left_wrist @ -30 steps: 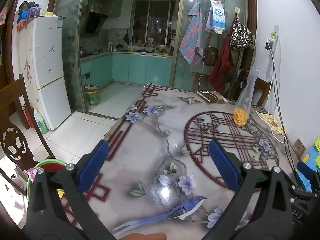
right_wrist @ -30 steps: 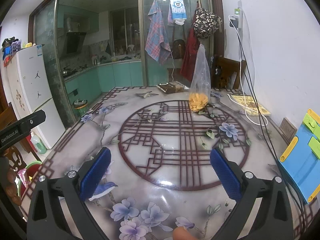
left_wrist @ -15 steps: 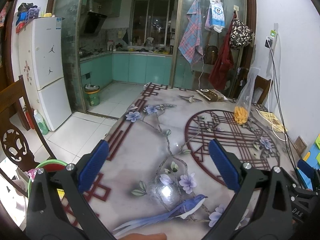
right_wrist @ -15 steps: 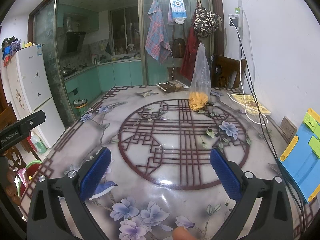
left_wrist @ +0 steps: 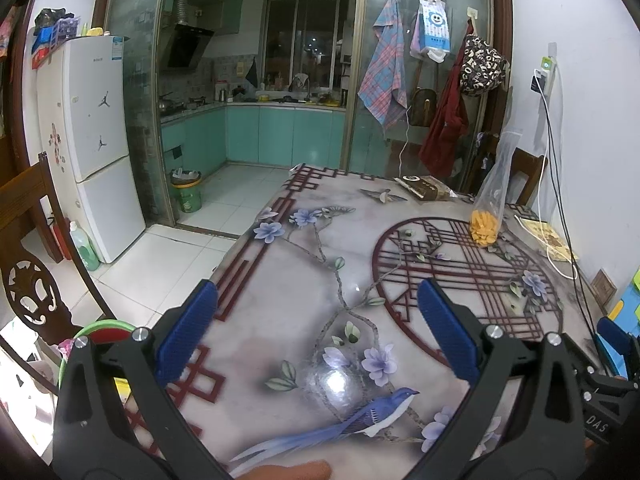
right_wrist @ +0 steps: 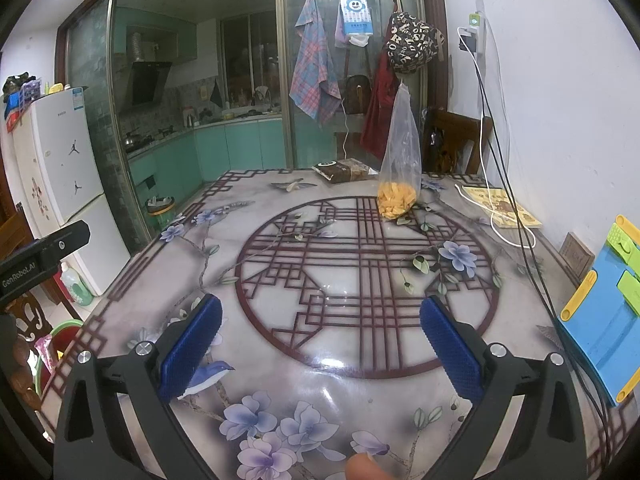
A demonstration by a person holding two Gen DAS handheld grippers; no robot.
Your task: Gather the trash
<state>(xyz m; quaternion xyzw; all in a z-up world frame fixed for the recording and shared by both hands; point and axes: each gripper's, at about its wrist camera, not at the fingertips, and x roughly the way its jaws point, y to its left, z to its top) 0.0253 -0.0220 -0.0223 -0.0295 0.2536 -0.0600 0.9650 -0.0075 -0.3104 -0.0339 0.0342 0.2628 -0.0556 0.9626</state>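
A clear plastic bag with orange snacks (right_wrist: 396,184) stands upright on the flower-patterned table (right_wrist: 280,344), far side; it also shows in the left wrist view (left_wrist: 490,212). A brown wrapped packet (right_wrist: 342,171) lies behind it near the far edge, also in the left wrist view (left_wrist: 426,188). My left gripper (left_wrist: 316,328) is open and empty above the table's near left part. My right gripper (right_wrist: 320,340) is open and empty above the near middle. A green-rimmed bin (left_wrist: 100,332) stands on the floor left of the table.
A blue plastic board (right_wrist: 604,320) lies at the table's right edge. A yellow booklet (right_wrist: 504,208) and charger cables (right_wrist: 516,200) lie by the wall. A wooden chair (left_wrist: 28,256) stands at left, another (right_wrist: 456,144) at the far end. A fridge (left_wrist: 96,140) stands on the left.
Both grippers stay open and nearly still. The left wrist view has drifted very slightly; nothing was taken or let go.
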